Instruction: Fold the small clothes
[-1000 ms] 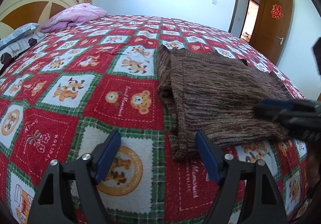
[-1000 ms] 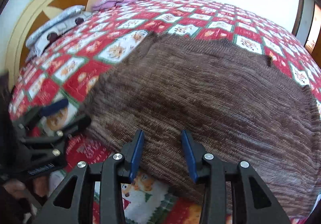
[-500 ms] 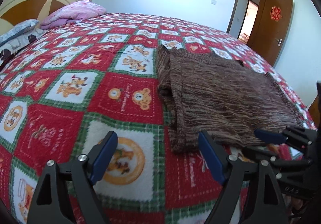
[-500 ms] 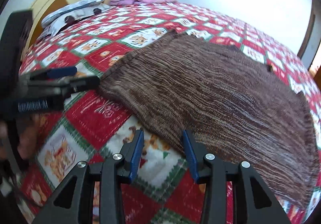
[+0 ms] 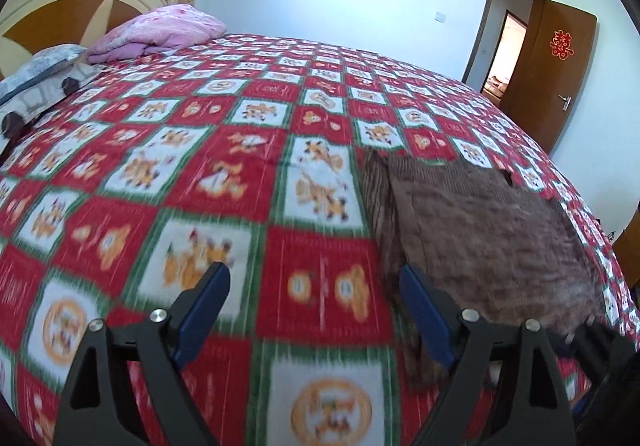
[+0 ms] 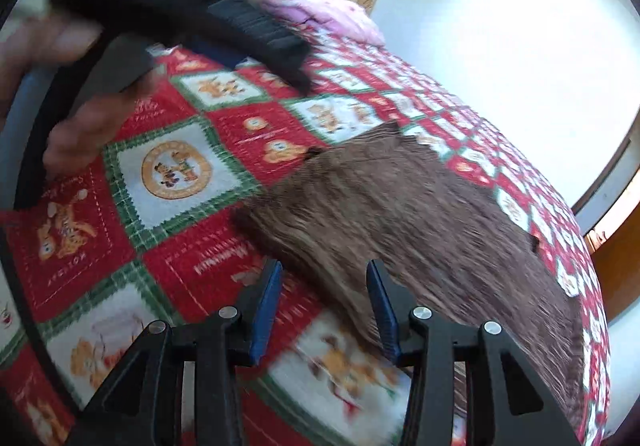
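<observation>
a big bed (image 5: 248, 206) fills the room, covered by a red and green blanket with little bear pictures. the brown sweater (image 5: 480, 234) lies flat on it, toward the side with the brown door (image 5: 556, 74). a pink pillow (image 5: 164, 30) sits by the headboard — white walls all around. the left tool (image 5: 314, 310) is spread wide with nothing in it. the right tool (image 6: 322, 304) is spread too, just at the sweater's near edge (the picture is blurry).

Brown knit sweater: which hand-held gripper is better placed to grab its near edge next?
Right hand-held gripper, probably: open, with the brown knit sweater hem just ahead between its jaws. Left hand-held gripper faces mostly bedspread.
</observation>
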